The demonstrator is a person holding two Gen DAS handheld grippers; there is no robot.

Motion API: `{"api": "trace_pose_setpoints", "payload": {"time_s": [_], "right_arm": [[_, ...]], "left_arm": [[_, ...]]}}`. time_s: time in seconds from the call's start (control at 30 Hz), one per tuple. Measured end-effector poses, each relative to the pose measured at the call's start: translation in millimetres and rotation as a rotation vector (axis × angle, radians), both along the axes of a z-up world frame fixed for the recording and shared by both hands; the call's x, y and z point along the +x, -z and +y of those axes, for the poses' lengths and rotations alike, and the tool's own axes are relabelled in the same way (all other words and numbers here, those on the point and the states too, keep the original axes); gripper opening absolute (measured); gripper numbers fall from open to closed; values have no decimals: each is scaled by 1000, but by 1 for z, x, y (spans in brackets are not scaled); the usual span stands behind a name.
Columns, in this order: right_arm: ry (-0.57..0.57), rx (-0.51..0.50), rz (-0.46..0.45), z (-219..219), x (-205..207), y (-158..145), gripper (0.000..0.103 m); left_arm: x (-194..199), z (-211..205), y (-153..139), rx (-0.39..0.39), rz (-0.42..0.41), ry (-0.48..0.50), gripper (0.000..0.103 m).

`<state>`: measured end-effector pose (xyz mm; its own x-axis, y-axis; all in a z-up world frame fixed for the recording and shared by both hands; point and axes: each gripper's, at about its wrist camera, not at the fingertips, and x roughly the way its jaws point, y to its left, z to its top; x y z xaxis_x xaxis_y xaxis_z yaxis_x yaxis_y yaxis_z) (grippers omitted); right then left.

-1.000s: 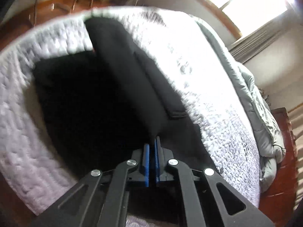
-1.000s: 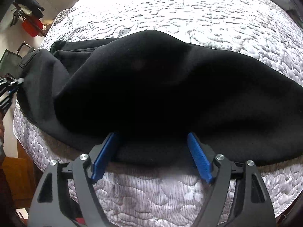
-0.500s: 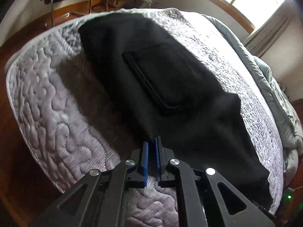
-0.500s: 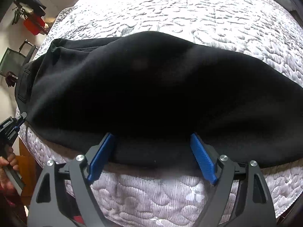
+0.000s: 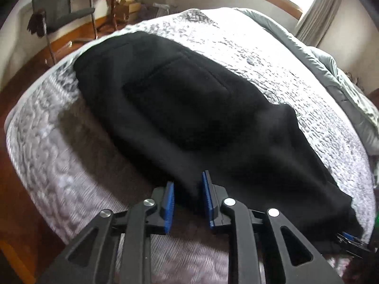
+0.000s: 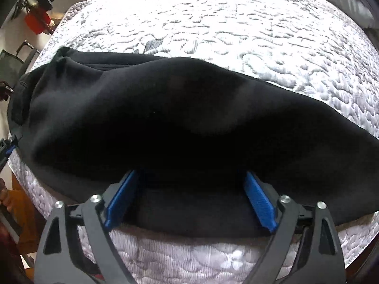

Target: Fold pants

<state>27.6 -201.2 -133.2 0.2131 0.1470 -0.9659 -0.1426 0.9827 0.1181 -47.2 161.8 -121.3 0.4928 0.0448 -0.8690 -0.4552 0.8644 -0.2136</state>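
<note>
Left wrist view: the black pants (image 5: pixel 189 108) lie flat on the quilted white mattress (image 5: pixel 272 54), running from the far corner near the chair toward the near edge. The fabric is thick and matte; a stitched pocket outline shows on the upper layer, and one folded layer lies over another with a step at the right side. The left gripper (image 5: pixel 188 198) sits at the near hem of the pants. Its jaws have just been opening and now stand slightly apart, with the pants edge between the blue pads, and the pads show a gap on each side of the cloth. Beyond the mattress stand a grey armchair (image 5: pixel 61 7) on a wooden floor, a red item hanging nearby, and a window with a curtain (image 5: pixel 317 9). A grey duvet (image 5: pixel 331 71) is bunched along the far right side of the mattress.

Right wrist view: the pants (image 6: pixel 165 123) span the mattress (image 6: pixel 236 23) from left to right, bulging slightly at the middle, with the near edge draped toward the mattress side. The right gripper (image 6: pixel 189 201) stands spread wide, its blue pads on either side of the near edge without pressing it. The left gripper's tip (image 6: pixel 8 149) appears at the far left of the pants.
</note>
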Motion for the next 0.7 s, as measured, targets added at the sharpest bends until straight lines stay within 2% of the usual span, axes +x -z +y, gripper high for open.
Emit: {"api": "trace_pose_setpoints", "payload": {"time_s": [0.1, 0.17, 0.2, 0.27, 0.33, 0.4, 0.47, 0.5, 0.53, 0.67, 0.7], "right_arm": [[37, 62, -5, -13, -6, -11, 81], [57, 103, -15, -17, -10, -19, 81], [59, 114, -24, -17, -12, -23, 81], [51, 111, -38, -13, -13, -27, 81], [33, 96, -31, -5, -9, -22, 81], [36, 87, -2, -4, -6, -10, 81], [38, 78, 28, -3, -4, 7, 82], [27, 69, 24, -2, -2, 6, 82], [9, 58, 19, 1, -2, 0, 81], [-64, 152, -43, 13, 6, -36, 78], [-81, 167, -55, 16, 12, -42, 78]], "left_arm": [[-15, 0, -18, -24, 8, 3, 23], [-18, -10, -33, -13, -9, 37, 32], [-15, -21, -40, -2, -19, 69, 42], [-6, -38, -45, -7, -45, 127, 44], [11, -60, -41, 12, -52, 197, 46], [32, -71, -28, 13, -26, 237, 48], [54, -78, -1, 4, 63, 278, 48], [61, -79, 11, 6, 112, 290, 48], [62, -78, 12, 7, 118, 289, 48], [67, -76, -15, -13, 42, 291, 51], [68, -75, -23, 0, 23, 288, 58]]}}
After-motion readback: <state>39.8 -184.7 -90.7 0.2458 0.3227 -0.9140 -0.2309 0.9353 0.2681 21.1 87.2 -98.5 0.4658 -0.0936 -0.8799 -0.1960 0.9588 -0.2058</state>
